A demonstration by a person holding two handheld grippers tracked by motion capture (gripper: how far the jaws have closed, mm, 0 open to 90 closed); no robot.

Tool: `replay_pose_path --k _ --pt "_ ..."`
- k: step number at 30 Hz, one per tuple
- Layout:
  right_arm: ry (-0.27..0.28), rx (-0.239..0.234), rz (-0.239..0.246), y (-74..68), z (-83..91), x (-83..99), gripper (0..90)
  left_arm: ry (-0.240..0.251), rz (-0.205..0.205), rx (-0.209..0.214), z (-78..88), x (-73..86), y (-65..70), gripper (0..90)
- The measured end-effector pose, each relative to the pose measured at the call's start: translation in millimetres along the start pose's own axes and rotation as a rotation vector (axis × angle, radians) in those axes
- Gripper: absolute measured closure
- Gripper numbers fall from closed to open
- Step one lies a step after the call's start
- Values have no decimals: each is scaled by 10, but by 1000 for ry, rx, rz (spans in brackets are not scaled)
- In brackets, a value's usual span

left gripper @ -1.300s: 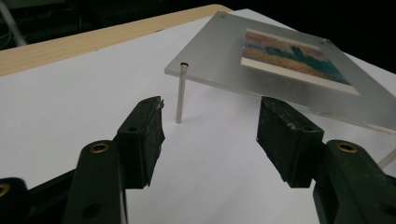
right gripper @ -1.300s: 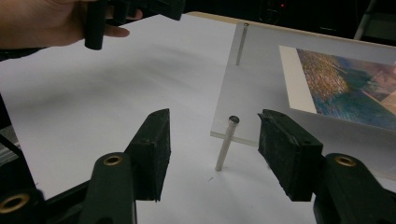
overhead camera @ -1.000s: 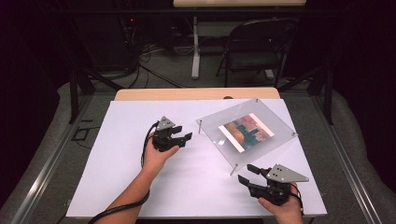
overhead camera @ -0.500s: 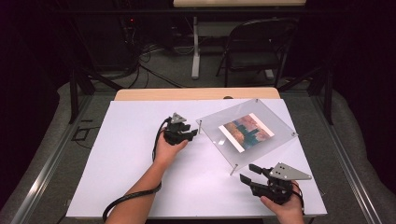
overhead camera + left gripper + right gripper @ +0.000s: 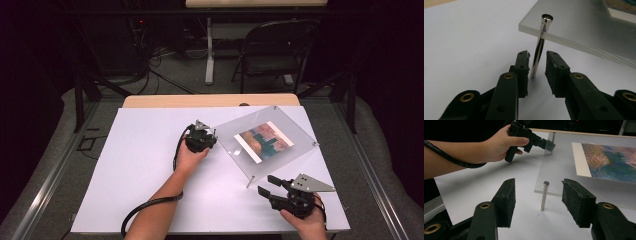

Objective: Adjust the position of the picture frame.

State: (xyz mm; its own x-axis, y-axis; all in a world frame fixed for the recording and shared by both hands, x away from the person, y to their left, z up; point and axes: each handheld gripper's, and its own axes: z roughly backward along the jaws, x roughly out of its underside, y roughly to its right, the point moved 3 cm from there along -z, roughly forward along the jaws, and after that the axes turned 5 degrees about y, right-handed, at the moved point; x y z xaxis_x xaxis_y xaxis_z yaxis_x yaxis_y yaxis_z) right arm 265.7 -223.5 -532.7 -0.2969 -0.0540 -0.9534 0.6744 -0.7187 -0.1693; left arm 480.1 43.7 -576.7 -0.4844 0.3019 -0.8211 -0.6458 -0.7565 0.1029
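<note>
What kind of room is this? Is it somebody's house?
Probably not a house; it looks like a lab or recording studio. A white table sits among dark curtains, cables trail over the floor, and a folding chair stands behind.

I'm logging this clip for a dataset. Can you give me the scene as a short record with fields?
surface: white table
object: clear acrylic picture frame holding a print, raised on metal standoff legs
left tool: jaws have just been closing around the frame's corner leg, a small gap left on each side
right tool: open, another corner leg between its jaws, untouched
</note>
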Motion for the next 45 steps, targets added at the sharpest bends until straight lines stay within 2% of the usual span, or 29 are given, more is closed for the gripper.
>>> replay_pose_path --k 3,7,11,17,26,32,36,45 --pt "-1 -3 0 8 1 4 438 -12 -17 -15 -28 -3 8 733" --pt "-1 -4 -4 10 4 3 438 -12 0 -17 -45 -9 7 774" --pt "-2 -4 -4 11 7 5 438 -13 -8 -29 -73 -14 9 792" --pt "-10 0 -8 15 22 16 441 -23 -7 -32 -87 -24 17 835" --pt "-35 13 -20 40 33 60 475 -25 3 -23 -61 -42 26 841" --pt "-76 37 -32 83 19 119 504 -44 -22 -14 20 -47 27 843" --pt "-85 31 -36 86 22 128 522 -40 -27 -12 103 14 6 845" --pt "-88 9 -22 29 7 119 523 -48 -21 -8 451 243 -67 847"
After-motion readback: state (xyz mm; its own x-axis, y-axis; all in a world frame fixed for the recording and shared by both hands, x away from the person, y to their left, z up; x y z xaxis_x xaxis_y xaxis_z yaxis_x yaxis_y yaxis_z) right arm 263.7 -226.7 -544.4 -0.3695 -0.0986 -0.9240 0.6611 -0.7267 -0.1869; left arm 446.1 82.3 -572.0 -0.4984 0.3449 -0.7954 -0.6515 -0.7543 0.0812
